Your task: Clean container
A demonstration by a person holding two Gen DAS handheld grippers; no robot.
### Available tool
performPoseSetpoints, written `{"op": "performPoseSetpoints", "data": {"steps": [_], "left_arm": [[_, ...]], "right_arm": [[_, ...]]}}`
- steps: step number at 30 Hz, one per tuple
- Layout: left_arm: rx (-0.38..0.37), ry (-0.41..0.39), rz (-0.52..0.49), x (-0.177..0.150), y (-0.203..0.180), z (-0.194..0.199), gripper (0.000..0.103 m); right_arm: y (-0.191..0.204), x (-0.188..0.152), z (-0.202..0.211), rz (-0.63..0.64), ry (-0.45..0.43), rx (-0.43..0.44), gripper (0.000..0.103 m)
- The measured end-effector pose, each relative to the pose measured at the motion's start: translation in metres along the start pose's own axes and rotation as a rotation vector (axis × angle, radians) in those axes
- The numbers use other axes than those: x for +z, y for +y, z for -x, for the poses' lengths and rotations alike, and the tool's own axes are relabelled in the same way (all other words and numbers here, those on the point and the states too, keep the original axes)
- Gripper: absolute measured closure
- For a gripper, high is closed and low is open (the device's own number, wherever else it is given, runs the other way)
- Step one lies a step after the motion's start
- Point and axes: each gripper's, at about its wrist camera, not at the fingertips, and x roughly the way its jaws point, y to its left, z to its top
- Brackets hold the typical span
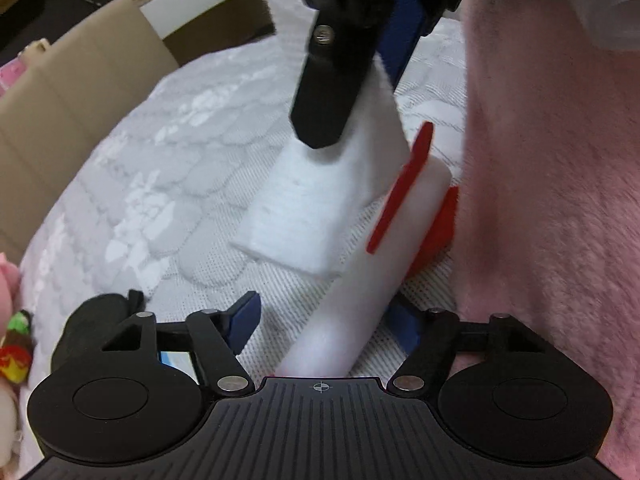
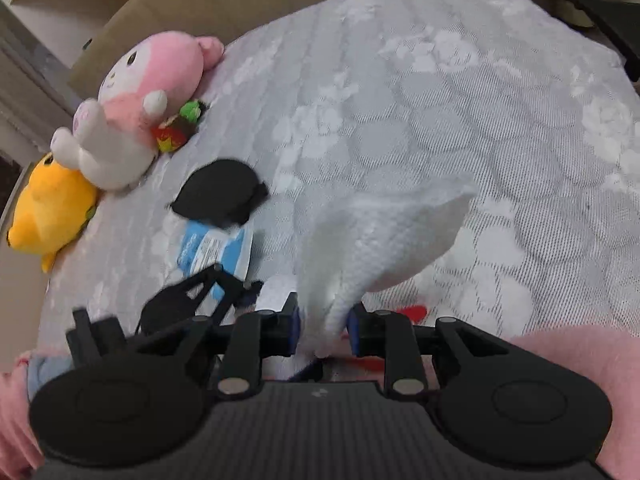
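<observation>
Your left gripper (image 1: 320, 324) has its jaws clamped on the white container (image 1: 380, 264), which lies between the blue pads and above the bed (image 1: 160, 160). Its long axis runs away from the camera, up and to the right, with red clips (image 1: 400, 188) at the far end. Your right gripper (image 2: 322, 326) pinches a white wipe (image 2: 380, 236); in the left view the cloth drapes against the container's side.

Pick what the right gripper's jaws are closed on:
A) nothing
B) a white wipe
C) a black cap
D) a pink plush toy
B: the right gripper pinches a white wipe that fans out above the quilted bed cover.
</observation>
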Motion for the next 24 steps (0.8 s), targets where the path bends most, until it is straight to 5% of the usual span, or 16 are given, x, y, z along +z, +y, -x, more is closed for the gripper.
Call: {"op": "performPoseSetpoints", "data": {"steps": [3,9,14,18,24], "left_arm": [[0.076,0.015,0.092,0.0,0.021,-0.003,0.045],[0.19,0.057,0.409,-0.013,0.096,-0.009,0.042],[0.048,0.058,0.804,-0.036,0.161,0.018,0.008],[-0.024,0.066,1.087,-0.08,0.192,0.049,0.007],[-0.004,0.107,1.324,-0.12,0.227,0.05,0.005]], "right_arm": [[0.003,0.007,-0.001,-0.017,-0.021,-0.001,0.076],[0.022,0.025,-0.008,-0.008,-0.075,0.008,0.076],[0.042,0.044,-0.048,-0.018,-0.068,0.047,0.076],[0.059,0.051,-0.089,-0.012,-0.032,0.109,0.076],[0.061,0.053,-0.138,0.046,0.051,-0.045,0.071]]}}
